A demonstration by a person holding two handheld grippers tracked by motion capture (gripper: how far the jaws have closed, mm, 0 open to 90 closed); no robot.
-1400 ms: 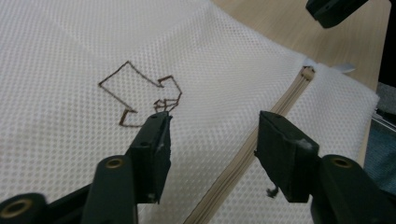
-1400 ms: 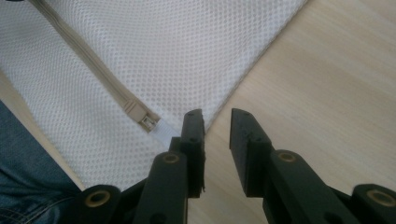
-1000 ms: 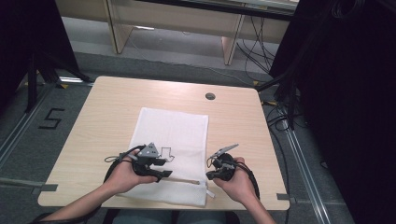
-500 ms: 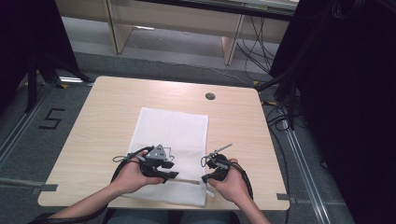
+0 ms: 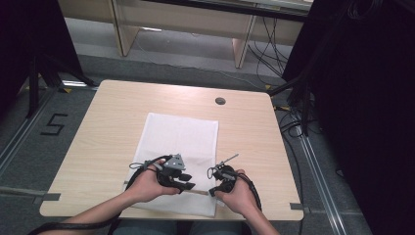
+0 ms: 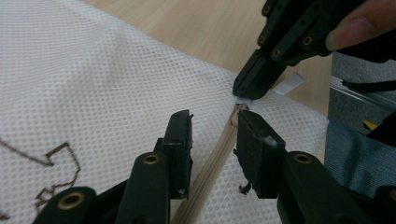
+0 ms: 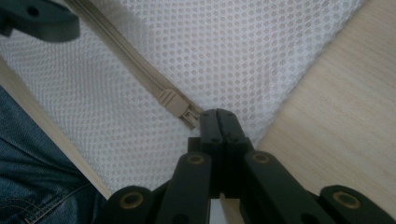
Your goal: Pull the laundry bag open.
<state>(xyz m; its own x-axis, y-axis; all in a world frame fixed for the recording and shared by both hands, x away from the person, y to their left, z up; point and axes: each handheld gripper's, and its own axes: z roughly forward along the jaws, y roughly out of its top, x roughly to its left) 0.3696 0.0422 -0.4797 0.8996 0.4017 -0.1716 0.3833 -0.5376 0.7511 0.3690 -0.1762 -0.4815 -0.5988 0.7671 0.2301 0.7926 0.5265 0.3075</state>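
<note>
A white mesh bag (image 5: 178,137) lies flat on the wooden table, its beige zipper (image 6: 219,154) running along the near edge. My right gripper (image 7: 219,122) is shut on the bag at the zipper's end, just past the slider (image 7: 170,100). In the high view it sits at the bag's near right corner (image 5: 212,192). My left gripper (image 6: 212,135) stands astride the zipper a short way from the right gripper (image 6: 261,79). Its jaws have just been closing and the zipper lies between the pads, untouched. From above, the left gripper (image 5: 188,186) lies low on the bag.
A brown line drawing (image 6: 56,163) marks the mesh to the left of the left jaw. A small white tag (image 6: 287,86) sticks out at the bag's corner. The table (image 5: 107,122) has a round cable hole (image 5: 220,101) at the back. Both forearms come in over the near edge.
The left gripper has slid right along the bag's near edge toward the right gripper, and its jaws have narrowed. The right hand has sunk slightly onto the bag's corner.
</note>
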